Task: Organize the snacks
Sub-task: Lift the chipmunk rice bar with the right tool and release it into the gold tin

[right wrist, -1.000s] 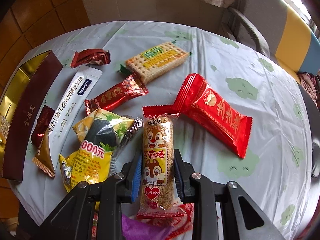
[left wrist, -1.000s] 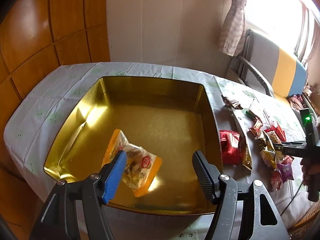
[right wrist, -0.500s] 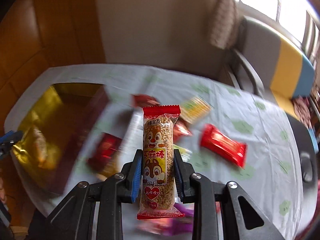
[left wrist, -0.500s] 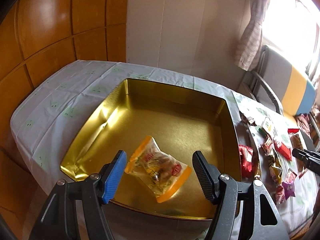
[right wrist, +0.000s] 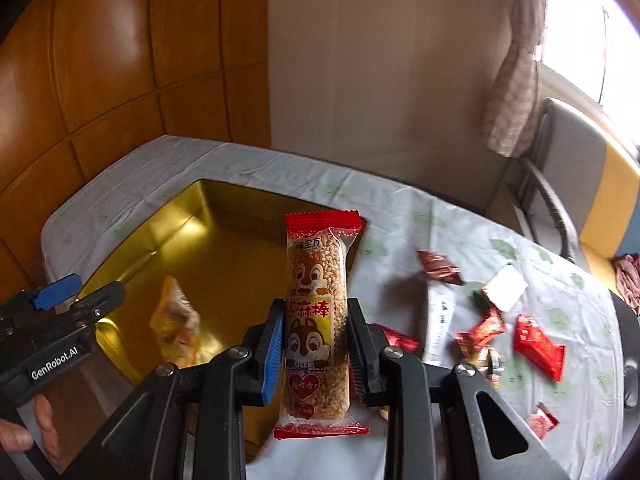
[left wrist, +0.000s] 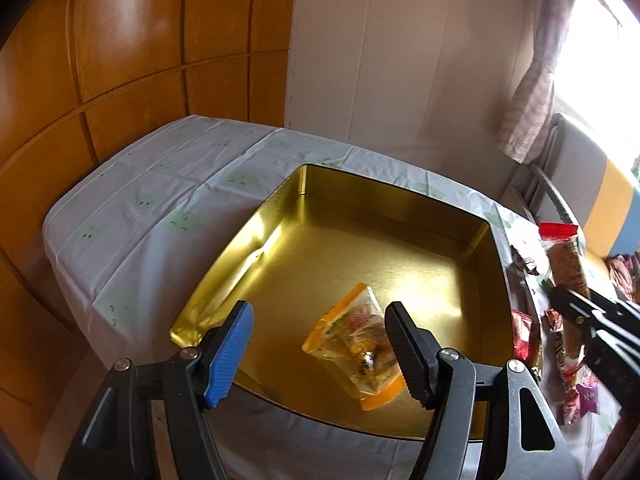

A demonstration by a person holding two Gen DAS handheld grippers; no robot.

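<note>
Currently my right tool [right wrist: 316,354] is clamped on the sesame bar [right wrist: 319,322], long axis pointing away along the fingers. Beyond and to its left lies the gold tin [right wrist: 132,240]. My left tool [left wrist: 320,350] gapes wide, empty, over the tin's near edge.

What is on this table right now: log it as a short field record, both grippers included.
container: gold tin, open, on the white tablecloth
in tin: one orange-edged snack bag
left gripper: open, holding nothing, above the tin's near edge
right gripper: shut on the squirrel sesame bar, bar upright
loose snacks: scattered on the cloth to the right of the tin
background: striped chair, curtain
</note>
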